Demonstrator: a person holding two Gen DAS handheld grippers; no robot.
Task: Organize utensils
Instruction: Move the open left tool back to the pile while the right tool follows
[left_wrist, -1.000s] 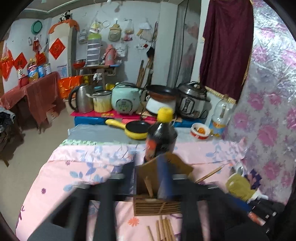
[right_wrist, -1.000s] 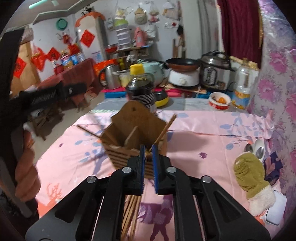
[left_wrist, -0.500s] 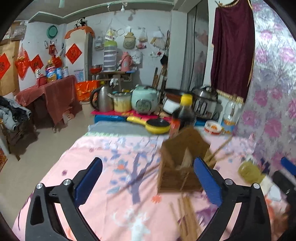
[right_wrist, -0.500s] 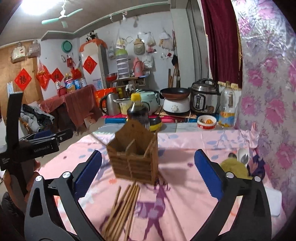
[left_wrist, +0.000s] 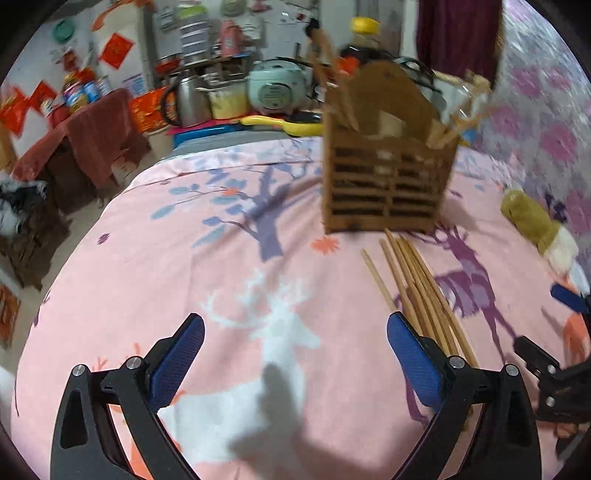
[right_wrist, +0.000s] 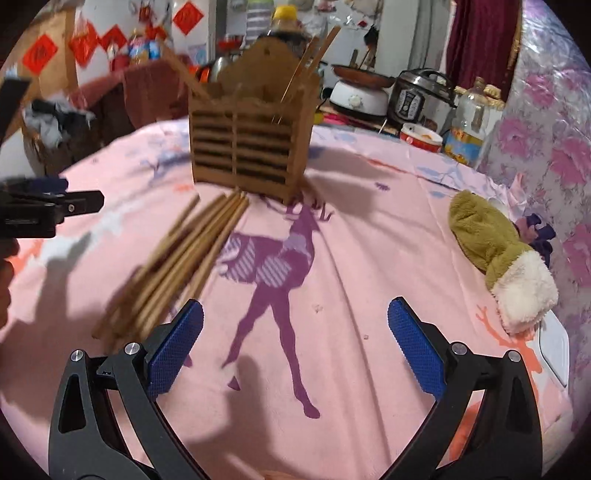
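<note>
A slatted wooden utensil holder (left_wrist: 388, 162) stands upright on the pink cloth with a few chopsticks sticking out of it; it also shows in the right wrist view (right_wrist: 251, 133). A bundle of several wooden chopsticks (left_wrist: 413, 291) lies flat in front of it, also in the right wrist view (right_wrist: 181, 266). My left gripper (left_wrist: 295, 354) is open and empty, low over the cloth, its right finger beside the bundle. My right gripper (right_wrist: 295, 343) is open and empty, its left finger by the bundle's near end.
A green and white plush mitten (right_wrist: 498, 254) lies at the right, by a white flat object (right_wrist: 554, 343). A dark sauce bottle (left_wrist: 364, 33) stands behind the holder. Pots, cookers and a kettle (left_wrist: 184, 96) crowd the far side. The floral wall (right_wrist: 554, 129) bounds the right.
Both grippers went from shut near the holder to wide open, then pulled back and dropped low over the cloth. The chopstick bundle now lies between them.
</note>
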